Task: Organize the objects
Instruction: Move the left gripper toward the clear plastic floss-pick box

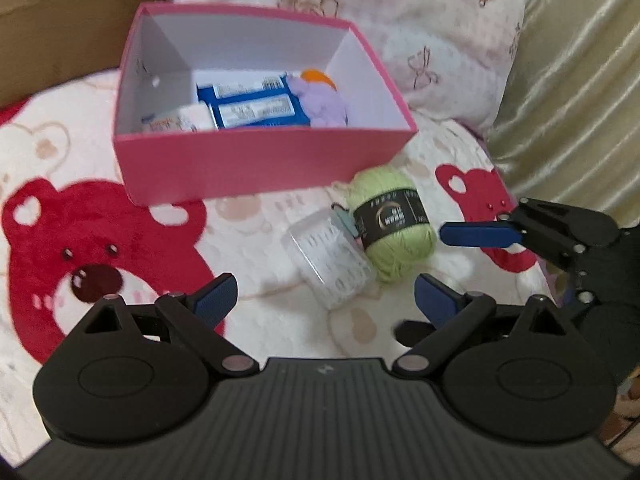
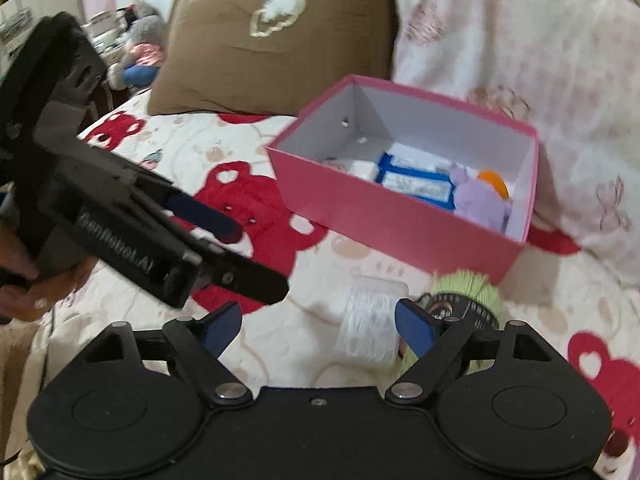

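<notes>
left gripper (image 1: 325, 301) jaws wide, nothing held | right gripper (image 2: 318, 327) jaws apart, nothing held, clear plastic case (image 2: 370, 320) just ahead between its fingers | green yarn ball (image 1: 394, 222) touching case, black label unreadable | open blanket (image 1: 100, 240) to left | pink box (image 1: 256, 160) beyond, partly filled | left gripper body reads "GenRobot.AI"
</notes>
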